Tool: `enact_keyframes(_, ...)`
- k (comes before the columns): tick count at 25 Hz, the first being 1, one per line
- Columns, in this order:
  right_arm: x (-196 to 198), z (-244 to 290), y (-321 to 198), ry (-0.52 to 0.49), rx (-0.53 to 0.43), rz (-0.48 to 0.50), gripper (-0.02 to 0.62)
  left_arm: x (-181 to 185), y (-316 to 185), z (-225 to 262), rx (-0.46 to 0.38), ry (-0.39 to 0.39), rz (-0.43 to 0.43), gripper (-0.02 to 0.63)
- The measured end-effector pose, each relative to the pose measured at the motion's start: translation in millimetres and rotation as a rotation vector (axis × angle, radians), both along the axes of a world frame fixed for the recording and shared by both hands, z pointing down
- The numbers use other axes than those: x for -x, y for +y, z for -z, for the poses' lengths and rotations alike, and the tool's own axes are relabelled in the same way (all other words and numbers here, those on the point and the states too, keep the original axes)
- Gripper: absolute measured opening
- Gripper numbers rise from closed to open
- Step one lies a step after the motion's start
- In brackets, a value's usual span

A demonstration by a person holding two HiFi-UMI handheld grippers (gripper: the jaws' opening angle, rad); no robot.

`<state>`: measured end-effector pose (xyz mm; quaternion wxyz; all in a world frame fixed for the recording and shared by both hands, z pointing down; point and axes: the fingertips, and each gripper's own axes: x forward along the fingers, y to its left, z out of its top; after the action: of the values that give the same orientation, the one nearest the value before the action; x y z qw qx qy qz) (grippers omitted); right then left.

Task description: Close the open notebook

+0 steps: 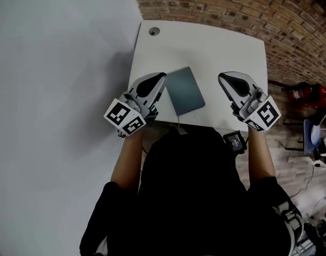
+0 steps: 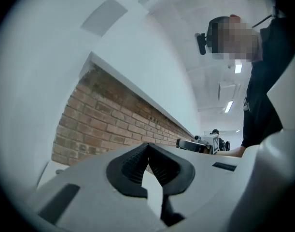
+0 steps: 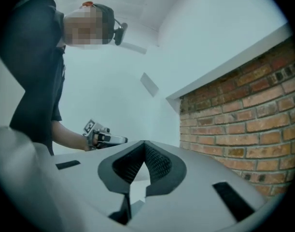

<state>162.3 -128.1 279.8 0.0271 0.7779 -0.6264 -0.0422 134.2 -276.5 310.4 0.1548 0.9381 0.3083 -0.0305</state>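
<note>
A grey-blue notebook (image 1: 184, 90) lies closed and flat on the white table (image 1: 216, 47), near its front edge. My left gripper (image 1: 161, 75) is held up just left of the notebook, shut with nothing between its pads (image 2: 133, 161). My right gripper (image 1: 222, 78) hovers to the notebook's right, a short gap away, also shut and empty. In the left gripper view the jaw tips (image 2: 147, 144) meet and point level toward the brick wall. The right gripper view shows its own tips (image 3: 144, 143) meeting the same way. Neither gripper touches the notebook.
A round cable hole (image 1: 153, 31) sits at the table's far left corner. A small black device (image 1: 235, 141) hangs at the front edge by my right arm. A brick wall (image 1: 248, 9) runs behind the table; a red object (image 1: 312, 95) and cables lie on the floor at right.
</note>
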Motion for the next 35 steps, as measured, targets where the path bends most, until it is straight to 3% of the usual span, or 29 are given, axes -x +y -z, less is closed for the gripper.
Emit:
enact_keyframes(9,77.9,50.4,30.2,0.069,-0.119,0.014,0.006,59.8,-17.2,85.4,-0.077,0.287,-0.057,0.017)
enact_keyframes(13,95.5,48.9,46.1,0.049,-0.143,0.026,0.006,90.5,5.5,86.9,-0.088,0.341,-0.120,0.017)
enact_keyframes(16,104.7,51.0,58.7,0.036,-0.161,0.031,0.006,108.0,20.3,81.4,-0.082,0.320,-0.118,0.017)
enact_keyframes(21,114.0,58.5,90.2,0.017,-0.176,0.021,0.006,124.9,39.8,62.7,-0.056,0.220,-0.087,0.015)
enact_keyframes(27,140.9,42.8,150.9,-0.046,-0.163,0.020,0.006,149.9,97.5,40.6,-0.024,0.148,-0.107,0.015)
enact_keyframes(31,164.7,22.1,185.1,-0.111,-0.157,0.037,0.006,178.6,157.4,32.7,-0.076,0.109,-0.183,0.015)
enact_keyframes(35,180.0,6.5,201.4,-0.148,-0.163,0.096,0.006,203.1,180.3,28.8,-0.101,0.079,-0.162,0.015)
